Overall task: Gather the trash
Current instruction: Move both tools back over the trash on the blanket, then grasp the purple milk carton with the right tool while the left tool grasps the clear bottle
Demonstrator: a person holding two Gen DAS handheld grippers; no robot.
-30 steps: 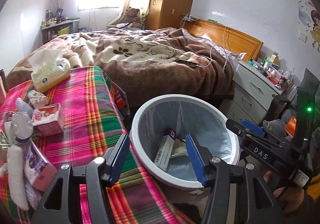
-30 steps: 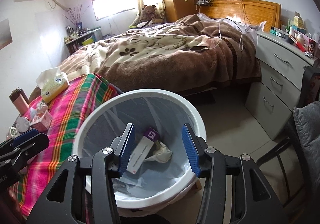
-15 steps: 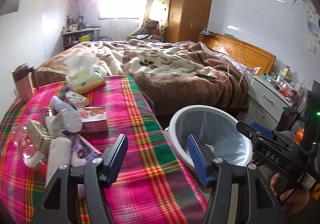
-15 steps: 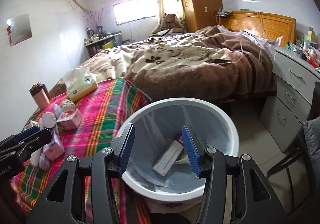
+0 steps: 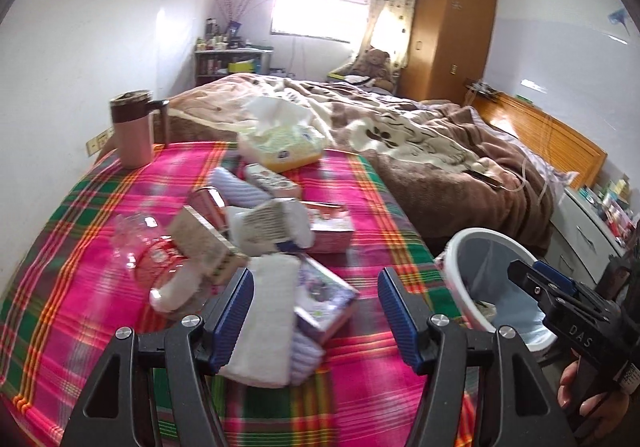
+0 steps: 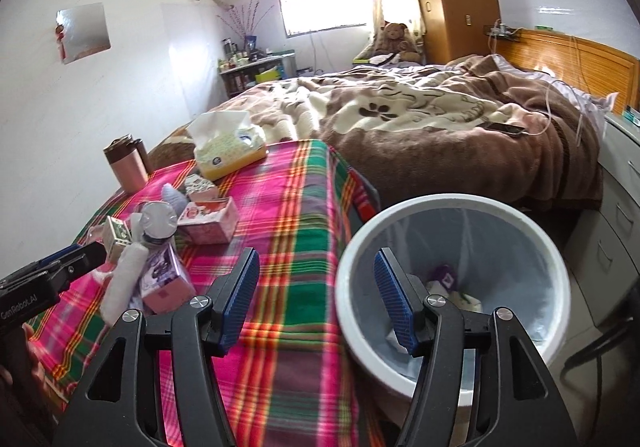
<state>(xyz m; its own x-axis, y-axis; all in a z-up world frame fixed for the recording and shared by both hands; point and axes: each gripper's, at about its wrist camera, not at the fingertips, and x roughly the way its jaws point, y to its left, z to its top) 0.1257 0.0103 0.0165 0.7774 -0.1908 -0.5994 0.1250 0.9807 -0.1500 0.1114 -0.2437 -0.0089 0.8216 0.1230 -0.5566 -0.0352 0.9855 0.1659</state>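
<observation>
the plaid-covered table [image 5: 360, 183] carries a loose heap: a pink mug [image 5: 134, 129] at the far corner, a tissue box [image 5: 280, 145] near the bed side, and closer in a clear plastic bottle [image 5: 140, 251], a small tan carton [image 5: 206, 243], a white rolled cloth [image 5: 264, 323], a purple printed box [image 5: 324, 299] and a pink box [image 5: 330, 231]. these overlap one another, so the cloth lies across the purple box and partly covers what is below it. the white trash bin [image 6: 452, 207] stands on the floor just beside the table's edge, between the table and the bed [image 6: 440, 119], lined with a pale bag; a purple-marked box [image 6: 444, 277] and crumpled paper lie at its bottom. a white drawer unit [image 6: 624, 215] stands past the bin.

the left gripper [image 5: 314, 311] hangs over the heap with its blue pads spread and nothing between them, the cloth and purple box lying below the gap. the right gripper [image 6: 316, 299] points at the table edge and the bin's rim; its jaws are opening and hold nothing. a hand [image 5: 576, 387] grips the right tool's handle at the edge of the left view.

compared with a second ago, the left view has swung off the bin and onto the table clutter, the bin now sitting at its right edge. the right view has also shifted towards the table, so the bin that filled its centre now sits to the right, and its pads stand wider apart.
</observation>
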